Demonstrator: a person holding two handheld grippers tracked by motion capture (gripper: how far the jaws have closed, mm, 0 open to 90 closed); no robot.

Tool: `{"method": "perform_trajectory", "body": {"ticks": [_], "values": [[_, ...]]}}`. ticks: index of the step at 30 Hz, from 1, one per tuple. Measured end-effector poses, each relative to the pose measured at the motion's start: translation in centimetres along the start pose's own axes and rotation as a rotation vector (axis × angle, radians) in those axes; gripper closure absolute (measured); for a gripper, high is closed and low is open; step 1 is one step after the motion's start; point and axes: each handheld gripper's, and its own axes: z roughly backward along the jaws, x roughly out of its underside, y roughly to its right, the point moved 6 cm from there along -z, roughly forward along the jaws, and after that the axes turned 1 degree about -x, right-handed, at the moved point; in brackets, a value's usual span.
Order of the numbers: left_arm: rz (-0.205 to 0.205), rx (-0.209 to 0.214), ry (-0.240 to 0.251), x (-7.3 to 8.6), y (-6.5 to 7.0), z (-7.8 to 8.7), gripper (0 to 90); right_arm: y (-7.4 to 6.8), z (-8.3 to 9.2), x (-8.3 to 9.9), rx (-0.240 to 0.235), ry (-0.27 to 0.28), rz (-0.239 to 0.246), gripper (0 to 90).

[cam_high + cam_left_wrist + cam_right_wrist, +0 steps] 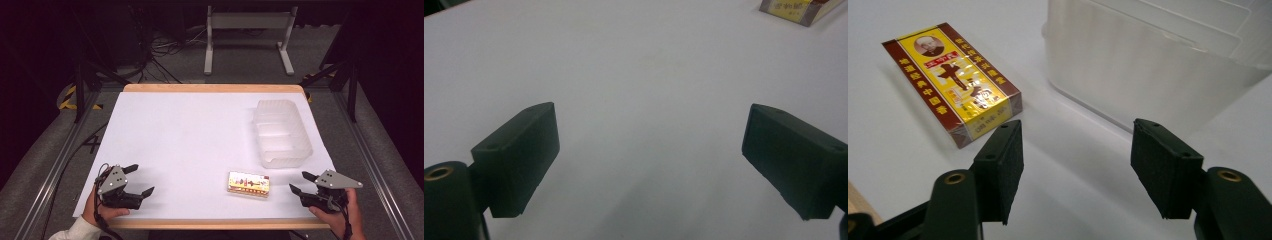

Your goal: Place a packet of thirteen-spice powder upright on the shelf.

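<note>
On white table [190,140], box [248,183], clear bin [281,134], both hand-held grippers wide open, empty, dark room beyond

A glossy film-wrapped yellow-and-maroon cardboard box [954,81] lies on the matt white table sheet [190,140] (pale wood edging shows around it), beside a frosted translucent plastic bin [281,132] at right; gripper pads [1000,167] look matt black, faintly grainy.

— What sort of place is this?
— A lab or test room, it seems. The table [165,130] stands under white sheeting inside a metal rail frame [52,165].
— And around it?
— Loose cables [165,47] on grey carpet, striped hazard tape [67,97], a white stand [247,37], and dark surroundings, possibly curtains.
</note>
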Motion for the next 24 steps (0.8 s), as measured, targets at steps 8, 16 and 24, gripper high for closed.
{"method": "perform_trajectory", "body": {"ticks": [8,16,24], "values": [[-0.013,0.002,-0.007,0.4,0.3,0.4,9.0,-1.5,-0.2,-1.1,-0.060,-0.015,0.039,37.7],[0.000,-0.013,-0.018,1.1,0.7,1.3,9.0,-4.0,-1.7,-3.0,-0.140,-0.059,0.128,36.4],[0.014,-0.032,-0.031,1.8,0.8,2.0,9.0,-8.3,-5.2,-6.4,-0.261,-0.177,0.309,33.5]]}}
